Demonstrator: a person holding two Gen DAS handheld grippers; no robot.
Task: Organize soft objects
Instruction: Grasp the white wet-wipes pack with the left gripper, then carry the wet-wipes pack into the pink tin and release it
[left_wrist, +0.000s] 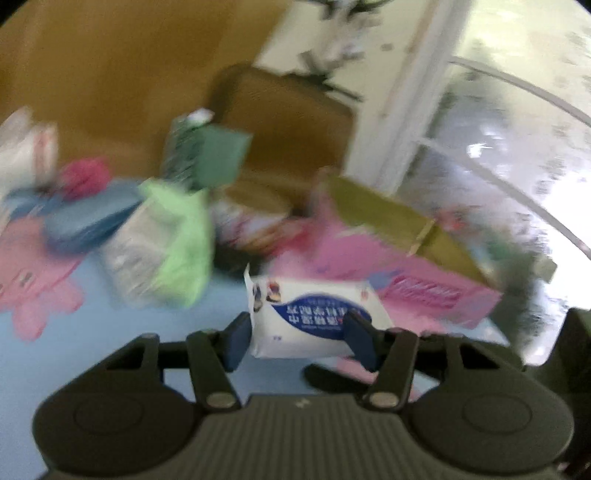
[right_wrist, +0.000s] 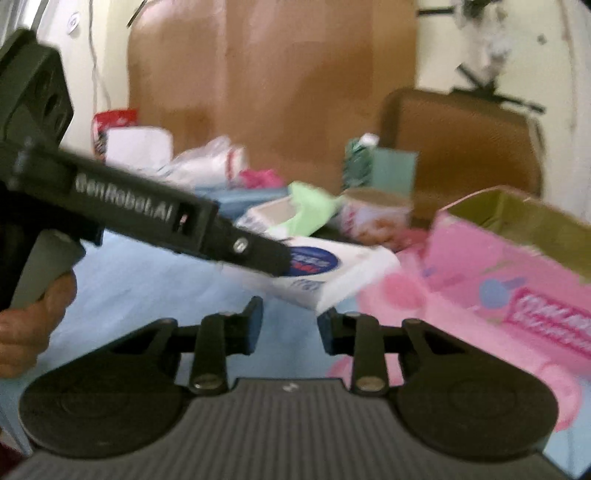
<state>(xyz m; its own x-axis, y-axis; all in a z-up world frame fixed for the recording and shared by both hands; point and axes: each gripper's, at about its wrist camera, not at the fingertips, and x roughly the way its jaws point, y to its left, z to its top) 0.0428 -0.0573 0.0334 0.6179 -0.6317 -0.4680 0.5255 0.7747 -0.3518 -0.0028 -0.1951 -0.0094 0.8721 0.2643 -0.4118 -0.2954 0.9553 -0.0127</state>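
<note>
**Left gripper holds white packet aloft; right gripper empty**

Left gripper (left_wrist: 299, 334): the jaws are closed onto a white packet (left_wrist: 310, 314) with a dark blue printed label, one blue pad on each side of it. In the right wrist view the same gripper (right_wrist: 280, 260) enters from the left, gripped by a hand (right_wrist: 26, 328), and the white packet (right_wrist: 332, 280) is carried tilted, clear of the light blue surface (right_wrist: 147, 280) below.

Right gripper (right_wrist: 290, 326): jaws partly open, a clear gap between the pads, nothing between them. It sits just below and in front of the held packet, not touching it.

Beyond the packet, to the right: an open pink cardboard box (left_wrist: 424, 280) with its olive-brown inner flap raised, resting on the blue surface. The box (right_wrist: 517, 280) is near the packet; the packet is outside it.

Further back, a loose pile of soft goods: a light green plastic-wrapped pack (left_wrist: 166, 243), a blue pack (left_wrist: 88, 221), a magenta item (left_wrist: 85, 177) and a green box (left_wrist: 218, 158) standing upright. Heavy motion blur; labels in the pile are unreadable.

Behind the pile stand a brown chair (left_wrist: 280, 110) and a brown panel (right_wrist: 273, 81).
</note>
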